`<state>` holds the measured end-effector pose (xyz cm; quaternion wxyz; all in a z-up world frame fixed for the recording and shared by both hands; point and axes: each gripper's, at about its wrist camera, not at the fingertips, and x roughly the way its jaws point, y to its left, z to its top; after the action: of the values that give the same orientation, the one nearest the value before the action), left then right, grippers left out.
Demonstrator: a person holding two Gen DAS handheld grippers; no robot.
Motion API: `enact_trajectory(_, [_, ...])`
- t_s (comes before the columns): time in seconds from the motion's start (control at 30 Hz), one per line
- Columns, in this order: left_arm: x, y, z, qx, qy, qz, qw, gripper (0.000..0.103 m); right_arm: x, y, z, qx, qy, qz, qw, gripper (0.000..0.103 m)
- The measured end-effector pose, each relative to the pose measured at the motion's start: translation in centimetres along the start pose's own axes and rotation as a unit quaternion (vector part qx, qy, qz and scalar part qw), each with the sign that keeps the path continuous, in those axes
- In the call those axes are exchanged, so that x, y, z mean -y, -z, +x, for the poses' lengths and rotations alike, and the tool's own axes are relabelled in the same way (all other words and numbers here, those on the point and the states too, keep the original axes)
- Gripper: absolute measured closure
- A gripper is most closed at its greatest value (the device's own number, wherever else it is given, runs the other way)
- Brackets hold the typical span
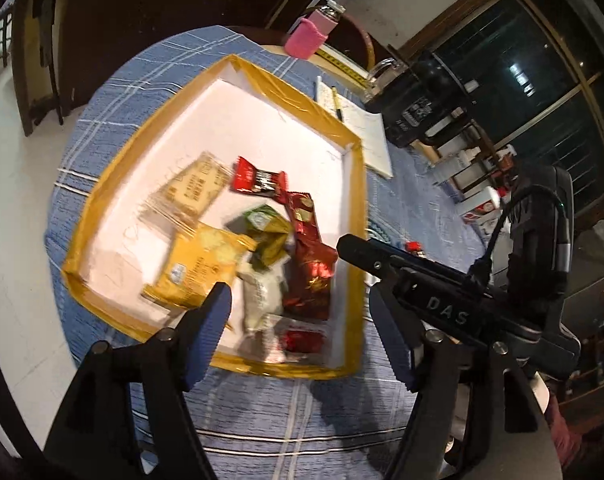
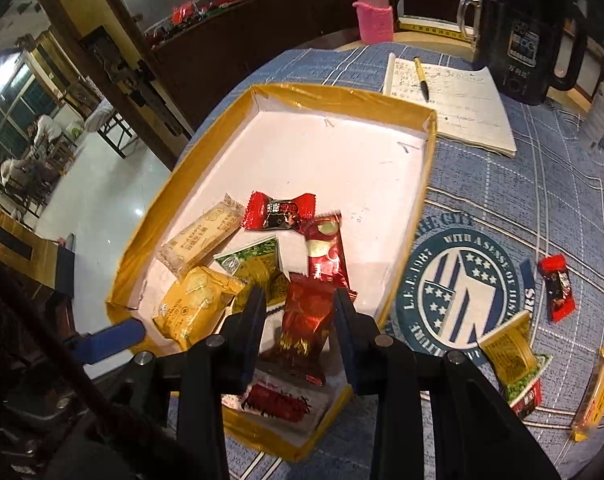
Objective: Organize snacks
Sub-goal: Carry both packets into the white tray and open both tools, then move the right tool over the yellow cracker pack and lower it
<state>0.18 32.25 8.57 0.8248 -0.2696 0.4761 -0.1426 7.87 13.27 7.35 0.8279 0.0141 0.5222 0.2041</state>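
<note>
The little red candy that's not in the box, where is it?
In the right wrist view, the little red candy lies on the blue tablecloth, right of the box and the round badge print, above the yellow-green packet.

Ahead of my right gripper, the far half of the tray floor is bare and I can pass there; the near half is crowded with snack packets. Its taped wall blocks low moves rightward. Beyond the wall, the notebook and kettle stand. My left gripper hangs just left
</note>
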Motion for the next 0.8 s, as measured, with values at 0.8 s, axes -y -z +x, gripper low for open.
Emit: enact_trajectory(0.8, [12.2,6.2,4.8,-0.076,-0.024,0.081,0.9935,0.025,21.5,13.9,-11.3,0.035,0.064,0.219,0.973,0.068])
